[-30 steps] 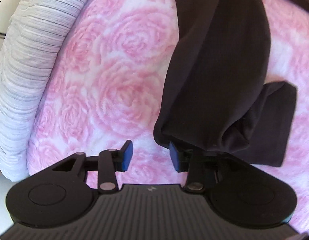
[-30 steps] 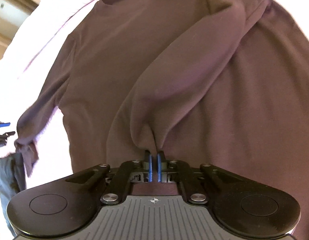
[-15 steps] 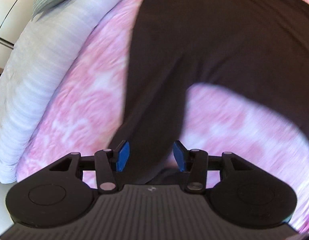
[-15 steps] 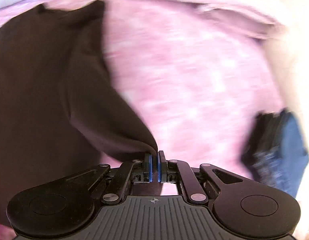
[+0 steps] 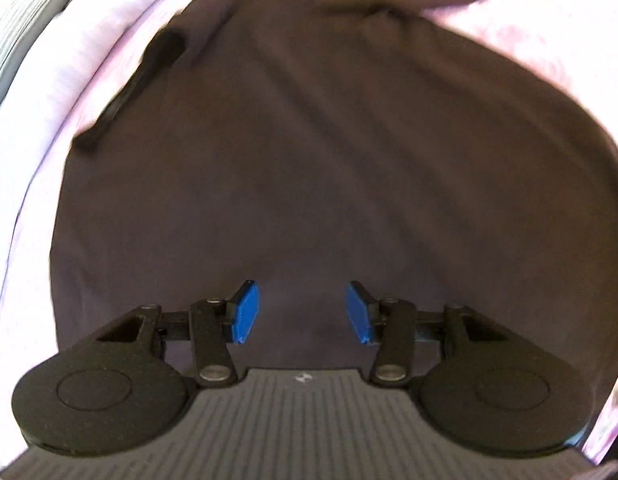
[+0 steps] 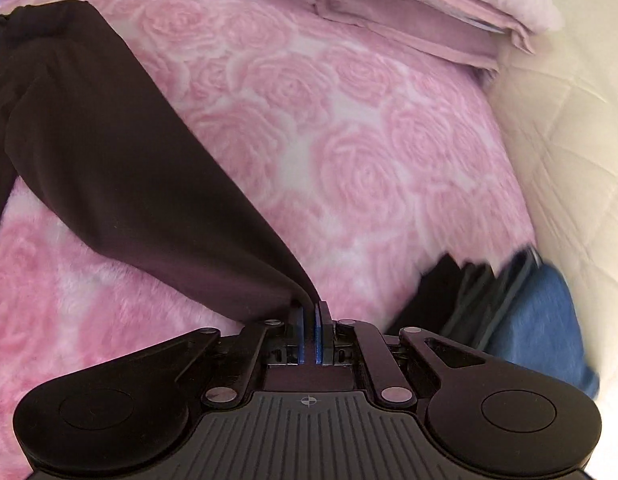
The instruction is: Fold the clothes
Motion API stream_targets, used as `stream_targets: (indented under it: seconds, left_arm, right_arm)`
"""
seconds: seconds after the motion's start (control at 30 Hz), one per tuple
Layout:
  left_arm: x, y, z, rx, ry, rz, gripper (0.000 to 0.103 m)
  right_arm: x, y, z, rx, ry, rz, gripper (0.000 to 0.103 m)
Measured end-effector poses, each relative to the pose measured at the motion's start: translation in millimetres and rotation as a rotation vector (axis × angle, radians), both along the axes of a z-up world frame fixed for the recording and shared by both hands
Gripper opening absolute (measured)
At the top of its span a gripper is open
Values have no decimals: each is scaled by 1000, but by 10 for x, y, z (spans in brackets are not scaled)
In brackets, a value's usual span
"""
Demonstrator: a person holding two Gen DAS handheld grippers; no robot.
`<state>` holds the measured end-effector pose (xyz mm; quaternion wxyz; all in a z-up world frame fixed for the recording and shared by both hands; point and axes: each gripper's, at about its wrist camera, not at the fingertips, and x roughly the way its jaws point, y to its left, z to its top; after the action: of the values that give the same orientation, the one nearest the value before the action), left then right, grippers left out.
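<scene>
A dark brown long-sleeved shirt (image 5: 329,160) lies spread on a pink rose-patterned blanket (image 6: 369,140). My left gripper (image 5: 301,308) hangs over the shirt's body and points steeply down. Its blue pads (image 5: 245,312) stand well apart, open, with nothing pinched between them. In the right wrist view, one sleeve (image 6: 129,160) runs from the upper left down to my right gripper (image 6: 309,312). This gripper is shut on the sleeve's end, which is lifted a little off the blanket.
A folded stack of dark and blue clothes (image 6: 529,312) lies at the blanket's right edge. A pink pillow (image 6: 409,20) sits at the back, with cream quilted bedding (image 6: 569,140) to the right. Grey striped bedding (image 5: 13,20) runs along the left of the left wrist view.
The left gripper swung from the sleeve end on the blanket to above the shirt's body, its jaws slightly wider. The right gripper carried its sleeve off the shirt's body, out over the blanket.
</scene>
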<state>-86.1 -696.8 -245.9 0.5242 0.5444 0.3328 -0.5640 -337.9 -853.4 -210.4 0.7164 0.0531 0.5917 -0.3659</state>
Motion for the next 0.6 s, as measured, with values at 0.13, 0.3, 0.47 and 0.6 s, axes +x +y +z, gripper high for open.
stream_targets:
  seconds: [0.13, 0.3, 0.47, 0.6]
  left_arm:
    - [-97, -253, -43, -8, 7, -16, 45]
    - [-107, -289, -106, 6, 14, -24, 45]
    - [-233, -328, -163, 17, 25, -28, 45]
    - [-371, -459, -191, 0, 40, -38, 48]
  right_arm:
    - [217, -462, 112, -62, 17, 41, 4]
    - [232, -1059, -122, -64, 127, -44, 4]
    - [96, -1277, -291, -34, 138, -152, 6]
    - [-110, -1126, -159, -75, 26, -195, 13]
